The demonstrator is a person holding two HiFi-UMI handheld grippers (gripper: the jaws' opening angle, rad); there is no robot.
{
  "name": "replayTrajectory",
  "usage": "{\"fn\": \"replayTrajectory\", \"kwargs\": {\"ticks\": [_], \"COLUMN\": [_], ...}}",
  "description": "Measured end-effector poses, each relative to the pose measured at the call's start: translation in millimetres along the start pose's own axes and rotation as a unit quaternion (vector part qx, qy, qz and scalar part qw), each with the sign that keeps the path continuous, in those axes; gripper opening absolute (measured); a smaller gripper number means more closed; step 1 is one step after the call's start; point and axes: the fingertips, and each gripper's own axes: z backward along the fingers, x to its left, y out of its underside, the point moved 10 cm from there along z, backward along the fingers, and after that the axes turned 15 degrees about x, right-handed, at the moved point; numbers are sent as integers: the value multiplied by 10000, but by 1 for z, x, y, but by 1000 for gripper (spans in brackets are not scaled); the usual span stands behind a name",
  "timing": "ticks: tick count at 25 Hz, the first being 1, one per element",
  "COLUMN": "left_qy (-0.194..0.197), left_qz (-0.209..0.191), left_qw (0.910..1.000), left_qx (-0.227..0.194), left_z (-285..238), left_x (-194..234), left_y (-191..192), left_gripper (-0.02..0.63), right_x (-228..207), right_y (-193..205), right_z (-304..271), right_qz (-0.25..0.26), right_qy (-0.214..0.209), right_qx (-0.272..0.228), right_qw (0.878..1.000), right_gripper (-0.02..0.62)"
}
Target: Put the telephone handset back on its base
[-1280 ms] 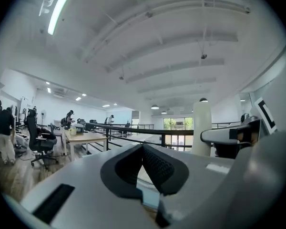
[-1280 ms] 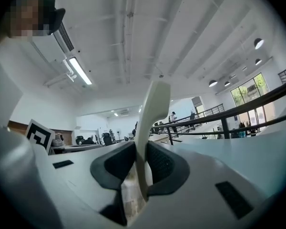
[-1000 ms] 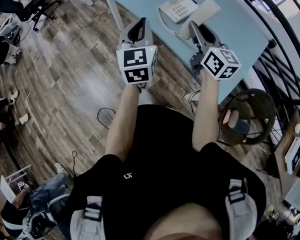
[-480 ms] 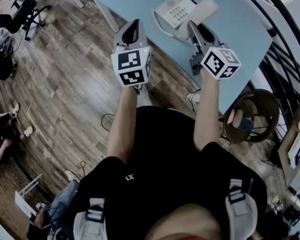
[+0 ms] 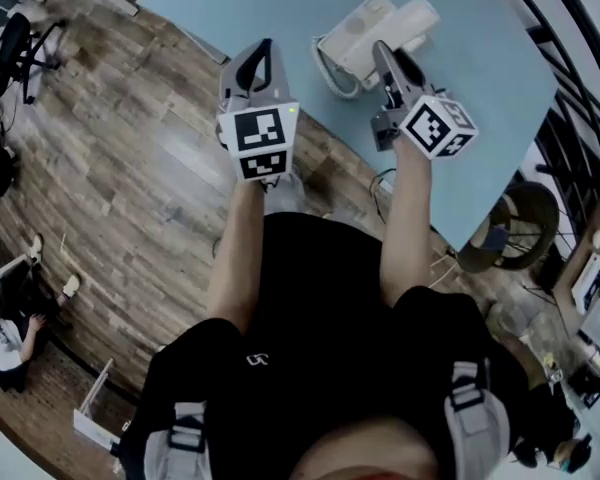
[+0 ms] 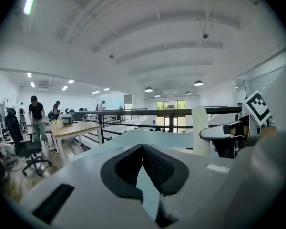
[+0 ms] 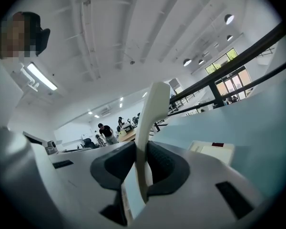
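The white telephone base (image 5: pixel 352 36) sits on the light blue table (image 5: pixel 270 3), its coiled cord (image 5: pixel 332 76) hanging at the near side. The white handset (image 5: pixel 408 23) is held just over the base's right side; whether it touches the base I cannot tell. My right gripper (image 5: pixel 384 56) is shut on the handset (image 7: pixel 151 123), which stands up between its pads, and the base (image 7: pixel 212 151) lies to its right. My left gripper (image 5: pixel 259 56) hovers at the table's near edge, left of the phone, shut (image 6: pixel 143 149) on nothing.
A black railing (image 5: pixel 570 78) runs along the table's far right side. A round stool (image 5: pixel 510 223) stands below the table's right corner. Wooden floor (image 5: pixel 130 168) spreads to the left, with office chairs (image 5: pixel 10 48) and people at its edge.
The handset has moved from beside the base to close over its right side. Both grippers have shifted a little towards the phone.
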Motion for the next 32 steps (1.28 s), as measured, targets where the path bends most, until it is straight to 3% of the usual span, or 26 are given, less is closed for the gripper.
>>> {"fn": "replayTrajectory", "kwargs": {"ticks": [4, 10, 17, 20, 23, 24, 27, 32], "left_qy": [264, 703, 1040, 1021, 941, 924, 917, 952], "left_qz": [108, 38, 73, 119, 194, 228, 254, 259], "left_qw": [9993, 9961, 9924, 9920, 9924, 9924, 9921, 9908], "left_qx": [251, 524, 652, 727, 773, 777, 816, 926], "left_z": [-51, -103, -130, -136, -140, -140, -144, -151], "left_x": [26, 23, -3, -6, -3, -2, -2, -3], "left_y": [-2, 0, -11, -13, -12, -12, -9, -7], "left_gripper": [0, 0, 0, 0, 0, 0, 0, 0], "right_x": [-16, -44, -66, -76, -81, -82, -95, -109], "right_y": [1, 14, 21, 22, 21, 23, 35, 32], "right_z": [-34, -52, -73, -86, -106, -110, -112, -123], "right_qz": [-287, -752, -1223, -1679, -2097, -2297, -3040, -3026], "right_qy": [165, 351, -127, -175, -542, -510, 186, 273], "right_qx": [111, 309, 434, 383, 123, 88, 293, 264], "right_qw": [9994, 9961, 9915, 9849, 9762, 9719, 9520, 9524], "right_gripper": [75, 77, 72, 72, 72, 72, 72, 72]}}
